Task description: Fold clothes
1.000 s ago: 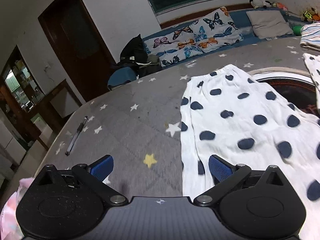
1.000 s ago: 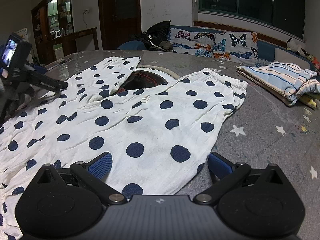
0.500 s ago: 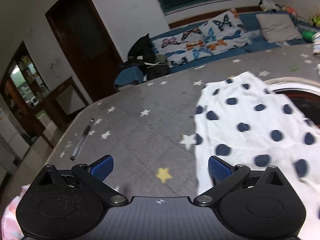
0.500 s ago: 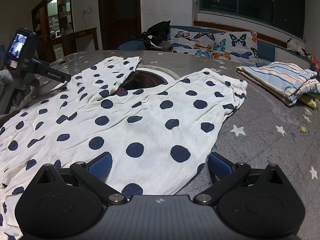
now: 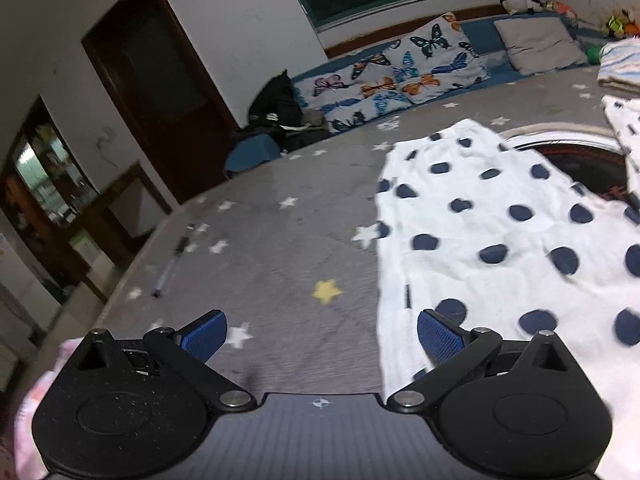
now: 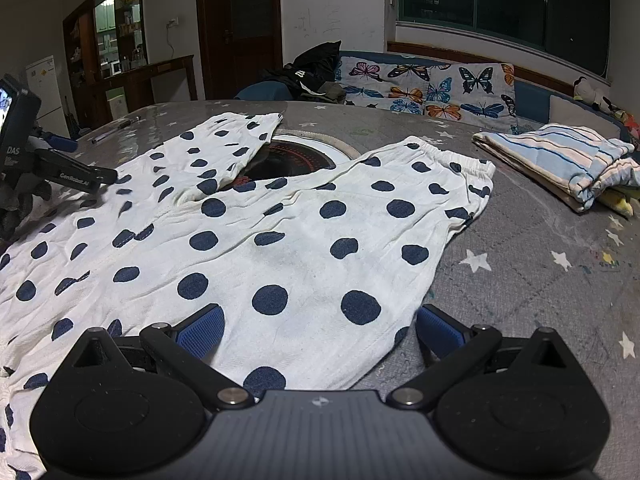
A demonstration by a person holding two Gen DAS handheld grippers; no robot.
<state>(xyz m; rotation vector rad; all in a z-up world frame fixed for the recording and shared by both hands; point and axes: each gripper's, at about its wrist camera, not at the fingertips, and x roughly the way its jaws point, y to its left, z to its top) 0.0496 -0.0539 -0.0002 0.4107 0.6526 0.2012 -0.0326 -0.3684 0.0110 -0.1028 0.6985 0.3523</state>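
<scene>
Left wrist view: the left tool (image 5: 322, 336) hovers with its blue fingers spread wide and empty, above a grey star-patterned bench (image 5: 280, 240). White trousers with navy dots (image 5: 500, 232) lie flat to the right, their near edge just beside the right finger. A pen (image 5: 170, 266) lies far left.

Right wrist view: the right tool (image 6: 320, 330) is also spread wide, holding nothing, over the near edge of the dotted trousers (image 6: 280, 240), which are laid flat with both legs reaching far. A folded striped garment (image 6: 560, 164) rests at far right. The left tool (image 6: 60, 160) appears at the left edge.
</scene>
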